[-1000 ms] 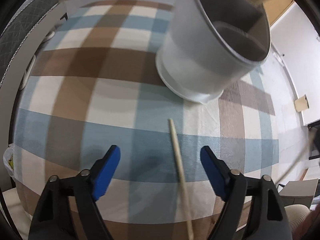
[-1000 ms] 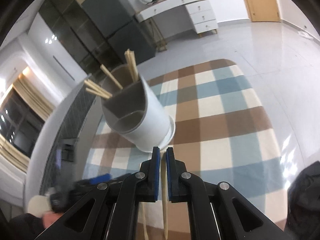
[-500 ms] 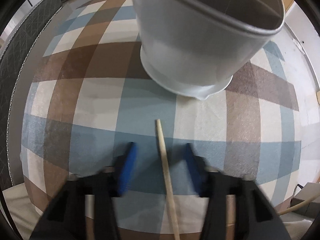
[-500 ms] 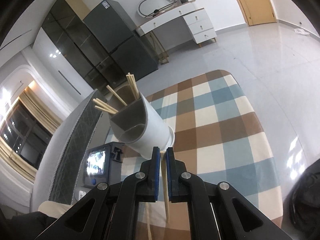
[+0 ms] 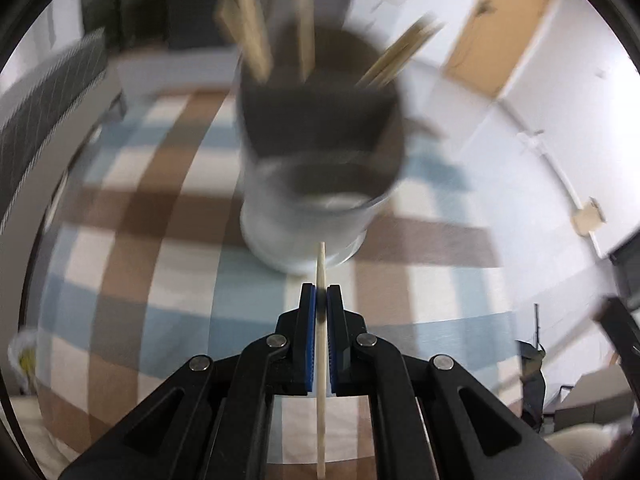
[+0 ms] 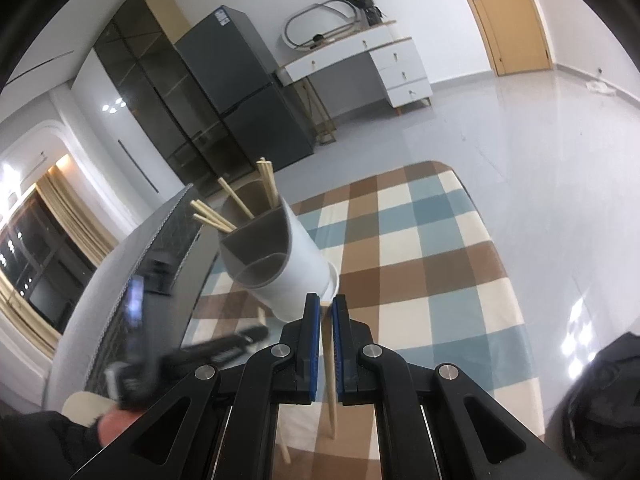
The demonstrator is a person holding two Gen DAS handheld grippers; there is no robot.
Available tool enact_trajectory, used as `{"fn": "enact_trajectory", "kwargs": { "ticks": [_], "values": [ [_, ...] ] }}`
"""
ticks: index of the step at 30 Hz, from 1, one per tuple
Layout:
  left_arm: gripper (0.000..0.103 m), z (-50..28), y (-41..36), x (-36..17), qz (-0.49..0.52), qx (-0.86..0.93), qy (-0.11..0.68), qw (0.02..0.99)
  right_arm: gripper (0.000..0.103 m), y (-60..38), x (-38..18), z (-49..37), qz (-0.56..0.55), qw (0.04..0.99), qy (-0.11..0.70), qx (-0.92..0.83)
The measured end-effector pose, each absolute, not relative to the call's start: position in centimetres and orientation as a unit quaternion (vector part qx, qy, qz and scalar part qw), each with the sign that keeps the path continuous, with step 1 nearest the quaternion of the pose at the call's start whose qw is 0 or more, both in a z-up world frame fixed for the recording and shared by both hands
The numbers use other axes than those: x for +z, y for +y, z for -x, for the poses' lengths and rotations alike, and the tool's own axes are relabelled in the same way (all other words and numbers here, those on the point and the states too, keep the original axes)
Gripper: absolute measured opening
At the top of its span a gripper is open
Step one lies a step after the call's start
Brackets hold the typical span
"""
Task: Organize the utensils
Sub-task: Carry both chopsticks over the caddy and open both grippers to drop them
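My left gripper (image 5: 321,300) is shut on a pale wooden chopstick (image 5: 321,400) that runs up between its blue pads, with the tip just past them. Straight ahead stands a white utensil holder (image 5: 304,224), grey and divided inside, blurred, with several chopsticks (image 5: 256,48) sticking out of it. My right gripper (image 6: 326,308) is shut on another chopstick (image 6: 330,384), whose tip points at the base of the holder (image 6: 296,264). The holder's far compartment has several chopsticks (image 6: 268,184). The left gripper (image 6: 224,344) shows blurred at the lower left of the right wrist view.
A blue, brown and cream checked cloth (image 6: 440,264) covers the table. A grey padded chair back (image 6: 132,264) stands by its left side. A person's hand (image 6: 116,424) is at the lower left. Beyond are a dark fridge (image 6: 248,100), a white dresser (image 6: 384,64) and a wooden door (image 6: 508,12).
The left gripper closed on the chopstick that lay on the cloth and lifted it, tilting up toward the holder. The right gripper kept its chopstick and rose slightly.
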State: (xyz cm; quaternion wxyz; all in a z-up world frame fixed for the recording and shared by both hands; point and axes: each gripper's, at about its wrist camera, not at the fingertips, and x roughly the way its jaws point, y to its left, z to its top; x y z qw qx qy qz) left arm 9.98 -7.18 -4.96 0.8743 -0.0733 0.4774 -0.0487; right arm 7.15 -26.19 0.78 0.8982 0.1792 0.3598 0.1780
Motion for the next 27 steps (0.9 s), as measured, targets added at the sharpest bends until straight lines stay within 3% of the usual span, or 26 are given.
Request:
{"fn": "enact_trajectory", "kwargs": {
  "ticks": [7, 27],
  "values": [
    [0.001, -6.8, -8.0, -2.0, 0.055, -0.099, 0.421, 0.900, 0.005, -25.0, 1.6, -5.5, -0.151, 0.912, 0.342, 0.171],
    [0.000, -4.0, -5.6, 3.0, 0.059, -0.158, 0.360, 0.918, 0.005, -21.1, 3.6, -4.9, -0.105, 0.926, 0.321, 0.168]
  ]
}}
